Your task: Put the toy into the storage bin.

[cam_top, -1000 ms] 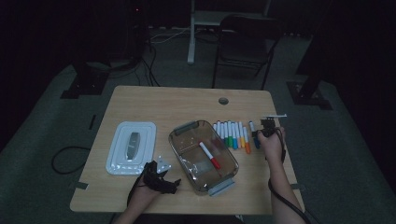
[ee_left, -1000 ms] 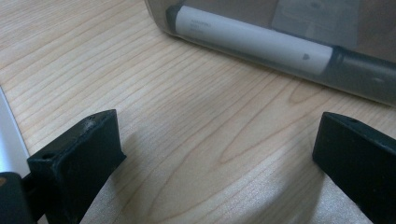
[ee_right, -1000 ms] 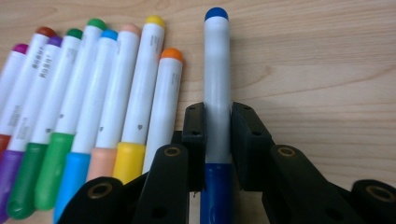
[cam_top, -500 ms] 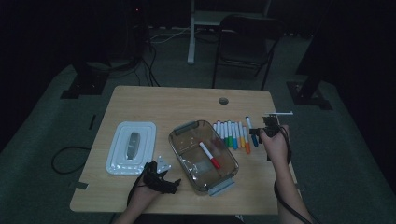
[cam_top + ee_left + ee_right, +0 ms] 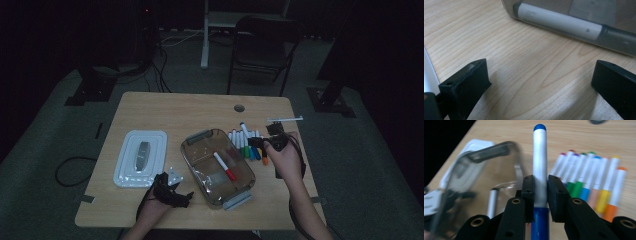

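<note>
Right gripper view: right gripper (image 5: pixel 540 187) clamps the blue marker (image 5: pixel 540 157) mid-barrel, lifted beside the tray (image 5: pixel 192 150). Marker judged light, rigid, smooth plastic; mid-barrel grip suits. Left gripper (image 5: pixel 541 82) rests wide, empty.

A: What lies ahead of the left gripper (image 5: pixel 541 92)?

B: Its two black jaws stand wide apart, one at seven o'clock and one at four o'clock, with bare wooden tabletop (image 5: pixel 499 50) between them.

A: And farther off?

B: At twelve to two o'clock sits the clear container (image 5: pixel 614 15), resting on the tabletop. Through its wall a white marker (image 5: pixel 559 21) lies lengthwise, well apart from both jaws. A pale edge shows at nine o'clock.
</note>
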Tool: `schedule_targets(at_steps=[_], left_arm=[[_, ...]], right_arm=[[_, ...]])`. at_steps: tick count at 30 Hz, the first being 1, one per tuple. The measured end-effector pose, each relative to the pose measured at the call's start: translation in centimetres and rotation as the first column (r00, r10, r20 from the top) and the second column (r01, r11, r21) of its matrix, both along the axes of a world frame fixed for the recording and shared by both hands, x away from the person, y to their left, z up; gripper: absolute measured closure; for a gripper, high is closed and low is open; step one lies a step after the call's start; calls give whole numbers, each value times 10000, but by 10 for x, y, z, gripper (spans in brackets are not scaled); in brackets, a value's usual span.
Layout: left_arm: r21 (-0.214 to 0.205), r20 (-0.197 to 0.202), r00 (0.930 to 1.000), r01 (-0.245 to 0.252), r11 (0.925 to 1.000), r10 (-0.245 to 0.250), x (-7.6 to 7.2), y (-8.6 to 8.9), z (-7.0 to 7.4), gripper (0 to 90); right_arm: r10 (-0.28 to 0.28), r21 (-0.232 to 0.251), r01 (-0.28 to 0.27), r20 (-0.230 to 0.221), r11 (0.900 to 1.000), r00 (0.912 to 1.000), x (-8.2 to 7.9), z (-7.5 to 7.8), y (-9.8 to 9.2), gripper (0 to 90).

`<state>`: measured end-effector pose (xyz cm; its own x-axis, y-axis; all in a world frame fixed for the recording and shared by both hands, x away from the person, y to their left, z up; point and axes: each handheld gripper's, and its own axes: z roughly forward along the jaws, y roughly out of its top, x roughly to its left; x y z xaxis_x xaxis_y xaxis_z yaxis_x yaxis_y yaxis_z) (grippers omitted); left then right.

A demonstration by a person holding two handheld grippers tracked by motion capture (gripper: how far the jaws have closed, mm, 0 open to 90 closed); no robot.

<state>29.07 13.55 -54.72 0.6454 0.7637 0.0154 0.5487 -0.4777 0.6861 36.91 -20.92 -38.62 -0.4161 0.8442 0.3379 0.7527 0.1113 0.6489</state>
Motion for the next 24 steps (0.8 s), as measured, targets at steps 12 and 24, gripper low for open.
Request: schedule_targets(at_steps=[12,24], left_arm=[[4,-10,10000,2,10000,-2,0,0,0,19],[4,-10,10000,2,10000,-2,0,0,0,19]], right_arm=[[1826,105,-1826,31,9831,9832,-17,9,62,765],[2970,-3,-2984,-943,9544,9502,-20,-14,110,765]])
